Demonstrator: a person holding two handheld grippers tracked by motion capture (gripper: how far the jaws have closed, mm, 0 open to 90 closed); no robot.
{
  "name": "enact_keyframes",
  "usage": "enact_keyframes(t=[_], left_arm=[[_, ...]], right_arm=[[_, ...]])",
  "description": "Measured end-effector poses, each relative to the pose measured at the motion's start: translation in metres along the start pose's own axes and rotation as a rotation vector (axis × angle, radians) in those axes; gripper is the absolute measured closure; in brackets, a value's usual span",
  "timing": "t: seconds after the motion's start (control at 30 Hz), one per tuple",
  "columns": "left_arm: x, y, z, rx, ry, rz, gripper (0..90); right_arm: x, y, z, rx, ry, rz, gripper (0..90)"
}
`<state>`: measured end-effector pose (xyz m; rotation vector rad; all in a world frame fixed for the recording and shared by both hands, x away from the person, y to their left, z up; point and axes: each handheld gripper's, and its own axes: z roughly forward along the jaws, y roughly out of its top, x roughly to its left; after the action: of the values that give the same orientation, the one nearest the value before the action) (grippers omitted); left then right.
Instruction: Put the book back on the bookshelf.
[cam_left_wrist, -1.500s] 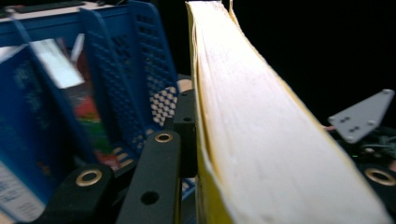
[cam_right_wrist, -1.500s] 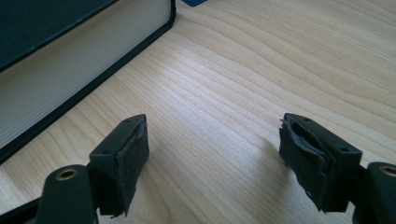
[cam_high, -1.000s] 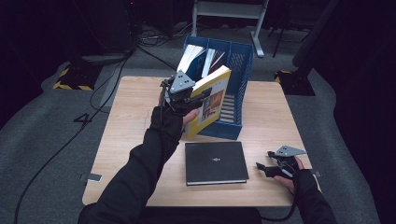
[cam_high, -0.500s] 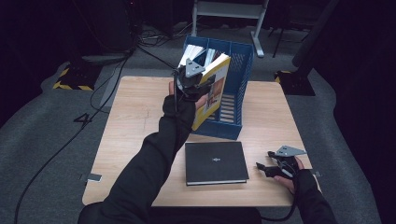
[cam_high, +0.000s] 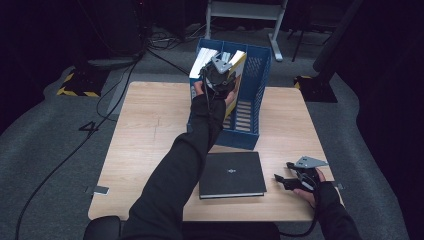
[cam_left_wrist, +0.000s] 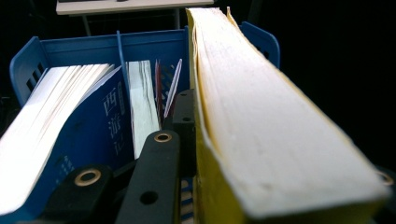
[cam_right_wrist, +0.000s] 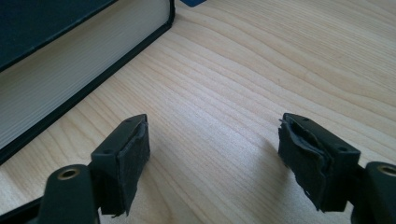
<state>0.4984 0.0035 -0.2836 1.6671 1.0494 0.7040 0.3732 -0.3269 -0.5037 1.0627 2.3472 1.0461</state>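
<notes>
A: Count, table (cam_high: 150, 130) first. 1 wooden table, 1 blue file box (cam_high: 255, 95) standing on its far half, 1 black book (cam_high: 232, 175) lying flat on its near half.

B: Books in all?

A: 1 yellow book (cam_high: 239, 62) in the left gripper (cam_high: 220, 75), 1 black one flat on the table. Inside the box, in the left gripper view, 1 blue-covered book (cam_left_wrist: 100, 126) leaning left of the jaws, 1 pale book block (cam_left_wrist: 142, 109) just left of the near jaw, and at least 2 thin sheets or dividers (cam_left_wrist: 170, 86) behind it. Exact count of the thin ones I cannot tell.

B: Left jaws?

A: Clenched on the yellow book. 1 black jaw lies flat against its left cover; the other jaw sits hidden behind the book's right side. The page edge (cam_left_wrist: 261, 112) runs straight out ahead of the jaws, spine side low, the far end over the box's back wall. In the high view the book stands on edge above the box's right-hand compartment, tilted a little.

B: Right gripper?

A: Right gripper (cam_right_wrist: 215, 154) rests low over the bare table, 2 jaws spread apart, nothing between them, just wood grain. Pads (cam_right_wrist: 133, 156) look worn, 2 of them. The black book lies up and left of the left jaw, near but not touching.

B: Hands?

A: 2, both gloved in dark sleeves, 1 on each gripper. Right hand (cam_high: 312, 187) sits near the table's front right corner, just right of the black book.
</notes>
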Motion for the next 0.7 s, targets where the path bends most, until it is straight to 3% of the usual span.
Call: enact_keyframes(t=[0.27,0.5,0.67,0.7], left_arm=[[-0.003,0.010,0.018,-0.009,0.016,0.003,75.2],[-0.001,0.014,0.039,0.009,0.043,-0.051,75.1],[-0.006,0.017,0.046,0.016,0.064,-0.039,75.1],[-0.007,0.017,0.050,0.014,0.072,-0.052,75.0]], right_arm=[[0.000,0.000,0.000,0.001,0.010,0.003,25.6],[0.000,0.000,0.000,0.003,0.015,-0.001,25.6],[0.000,0.000,0.000,0.001,0.015,-0.006,25.6],[0.000,0.000,0.000,0.001,0.013,-0.009,25.7]])
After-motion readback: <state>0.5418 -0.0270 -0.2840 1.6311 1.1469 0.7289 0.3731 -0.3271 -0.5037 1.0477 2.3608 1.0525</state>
